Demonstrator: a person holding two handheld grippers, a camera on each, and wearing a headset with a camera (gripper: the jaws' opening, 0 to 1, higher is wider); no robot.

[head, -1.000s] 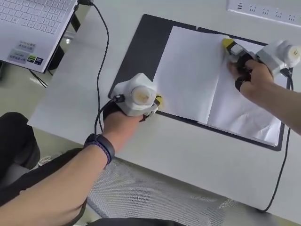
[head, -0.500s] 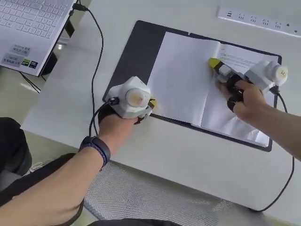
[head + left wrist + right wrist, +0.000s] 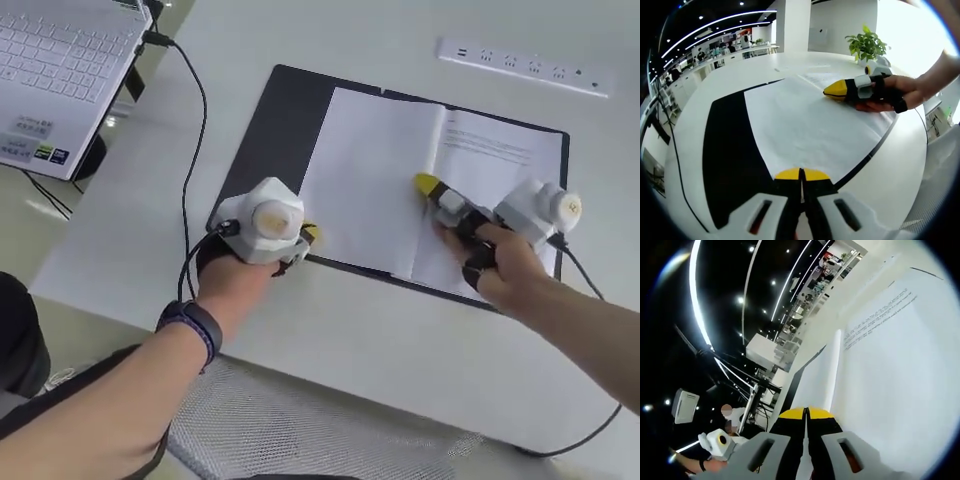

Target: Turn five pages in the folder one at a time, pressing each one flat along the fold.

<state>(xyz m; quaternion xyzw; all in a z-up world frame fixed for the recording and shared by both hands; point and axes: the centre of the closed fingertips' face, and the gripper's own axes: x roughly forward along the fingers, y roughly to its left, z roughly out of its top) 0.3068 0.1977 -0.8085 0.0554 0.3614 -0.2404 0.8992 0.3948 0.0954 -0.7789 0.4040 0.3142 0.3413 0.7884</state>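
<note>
Folder (image 3: 270,130) open, white pages flat

Each hand carries a rounded white housing. The left gripper (image 3: 308,234) and the right gripper (image 3: 424,184) both end in black jaws capped with yellow tips. A thin black cable (image 3: 190,150) trails from the left one and a second cable (image 3: 575,440) from the right. A dark wristband (image 3: 192,322) circles the left wrist, and black straps (image 3: 478,262) cross the right hand's fingers.

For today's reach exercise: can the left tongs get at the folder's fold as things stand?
Probably yes: only a flat page lies between the left tongs and the fold, though the right tongs rest on its middle.
</note>
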